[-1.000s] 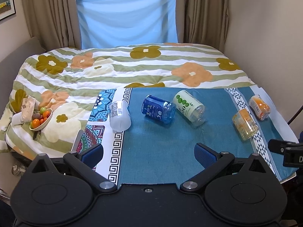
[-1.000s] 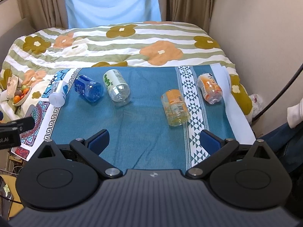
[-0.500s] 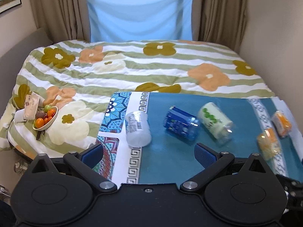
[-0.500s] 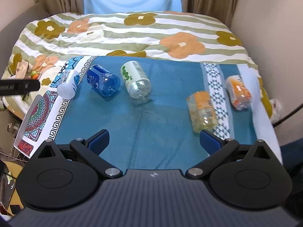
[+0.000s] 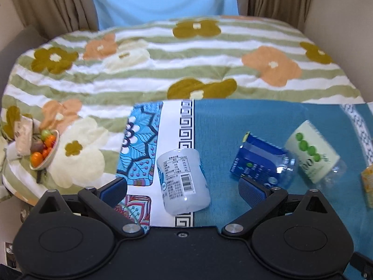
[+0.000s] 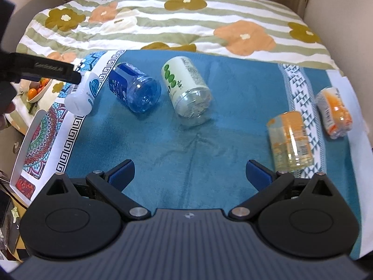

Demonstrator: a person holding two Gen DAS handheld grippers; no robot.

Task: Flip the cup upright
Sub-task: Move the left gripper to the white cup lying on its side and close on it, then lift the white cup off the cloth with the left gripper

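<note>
Several plastic cups lie on their sides on a teal cloth (image 6: 191, 144). A white cup (image 5: 183, 179) lies between the open fingers of my left gripper (image 5: 183, 190), not gripped; it also shows in the right wrist view (image 6: 81, 93). To its right lie a blue cup (image 5: 262, 162) (image 6: 135, 91) and a green-dotted white cup (image 5: 312, 151) (image 6: 186, 91). Two orange cups (image 6: 289, 144) (image 6: 333, 113) lie further right. My right gripper (image 6: 190, 175) is open and empty above the cloth's front, with the nearer orange cup just beyond its right finger.
A flowered quilt (image 5: 186, 58) covers the bed behind the cloth. A small bowl of fruit (image 5: 43, 150) sits at the left edge. A patterned white tray border (image 6: 46, 135) runs along the cloth's left side. Walls and curtains close in the back.
My left gripper has moved forward and left, so the white cup now lies between its fingers. My right gripper has moved forward and down toward the cloth.
</note>
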